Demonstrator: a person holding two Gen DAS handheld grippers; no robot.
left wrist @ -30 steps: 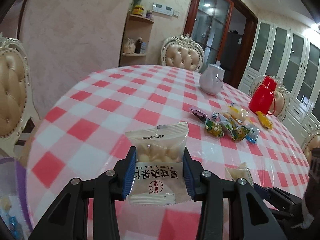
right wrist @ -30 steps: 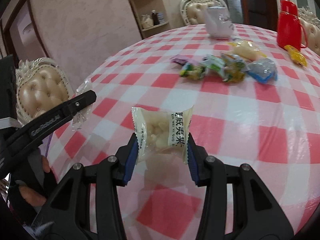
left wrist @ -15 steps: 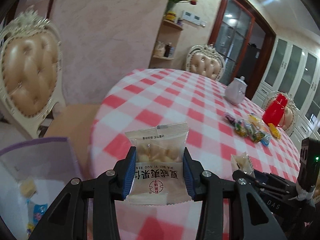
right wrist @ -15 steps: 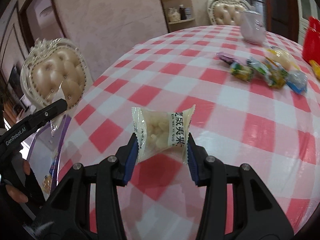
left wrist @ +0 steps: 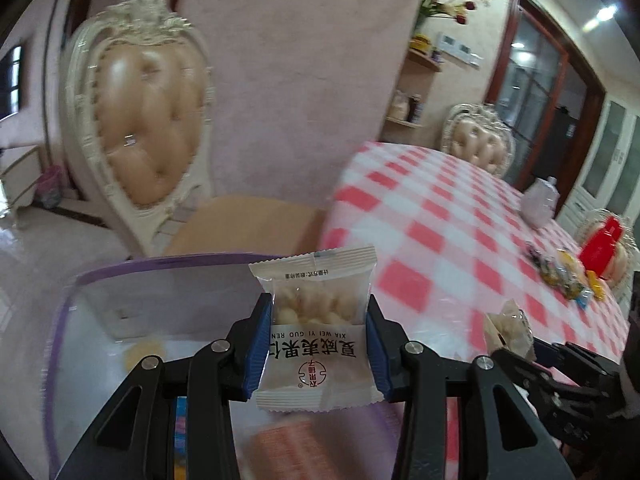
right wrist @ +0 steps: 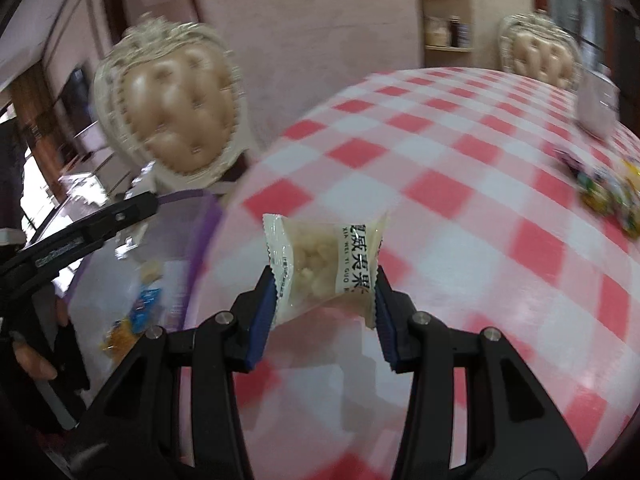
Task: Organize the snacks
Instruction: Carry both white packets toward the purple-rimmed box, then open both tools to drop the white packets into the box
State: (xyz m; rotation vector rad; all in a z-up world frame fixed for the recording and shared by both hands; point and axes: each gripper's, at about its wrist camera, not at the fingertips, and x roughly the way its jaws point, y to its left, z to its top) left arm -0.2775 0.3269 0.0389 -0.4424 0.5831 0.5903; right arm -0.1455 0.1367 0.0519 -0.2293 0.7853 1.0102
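Now nut packet clamped in left gripper, over purple-rimmed bin

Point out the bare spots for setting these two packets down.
Free: the checked table between its near edge and the wrapped snack pile. The purple-rimmed bin has bare floor beside its few snacks. Crowded: around the pile, white teapot and red jug.

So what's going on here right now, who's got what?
A person is sorting snacks with two handheld grippers. The left gripper is shut on a nut packet, held over a clear, purple-rimmed bin beside the table. The right gripper grips a second nut packet above the checked tablecloth near the bin. More snacks lie farther along the table.
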